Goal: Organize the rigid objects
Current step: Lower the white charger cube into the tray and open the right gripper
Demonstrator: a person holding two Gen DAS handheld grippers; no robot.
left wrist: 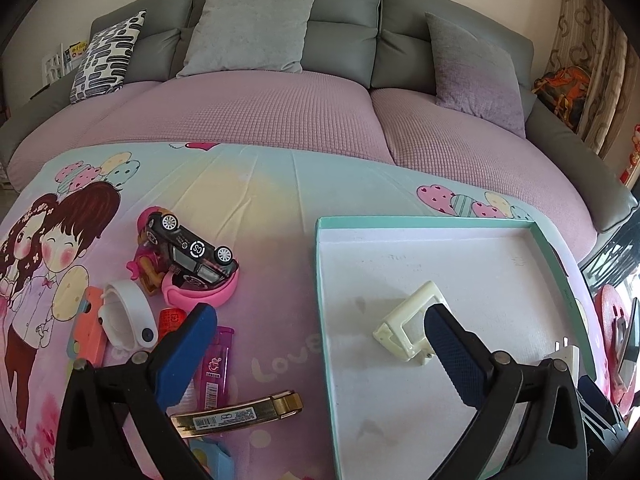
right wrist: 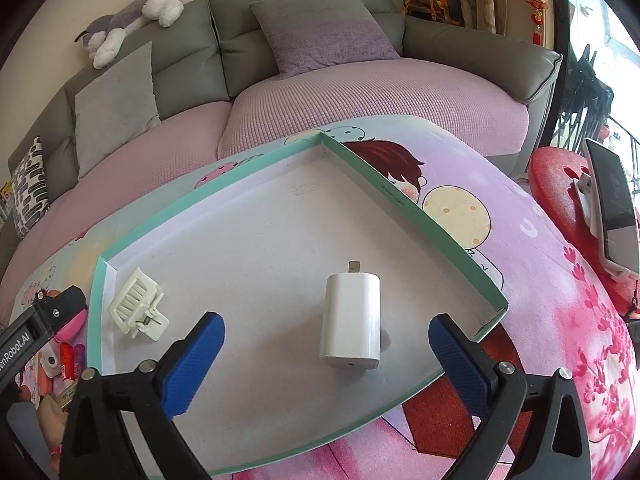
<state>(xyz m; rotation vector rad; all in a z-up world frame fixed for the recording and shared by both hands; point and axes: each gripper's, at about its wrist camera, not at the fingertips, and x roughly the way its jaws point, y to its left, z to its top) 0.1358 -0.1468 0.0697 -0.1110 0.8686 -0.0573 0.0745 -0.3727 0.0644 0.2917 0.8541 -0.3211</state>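
2 tongs (left wrist: 320, 344) (right wrist: 326, 350) agape | charger (right wrist: 351, 320) flat in tray (right wrist: 412, 208), prongs probably sofa-ward

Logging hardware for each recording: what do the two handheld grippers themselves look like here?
Both match: the left gripper and right gripper have black angular plastic arms with silver pivot screws, ending in jaws faced with blue, finely textured pads. In the right wrist view, the left gripper's black body carries white lettering ending "enRobot.AI". No cables, sleeves or hands are visible.

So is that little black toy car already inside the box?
No, the black toy car lies on its side on the printed cloth left of the green-rimmed box, which holds only a clip and a charger.
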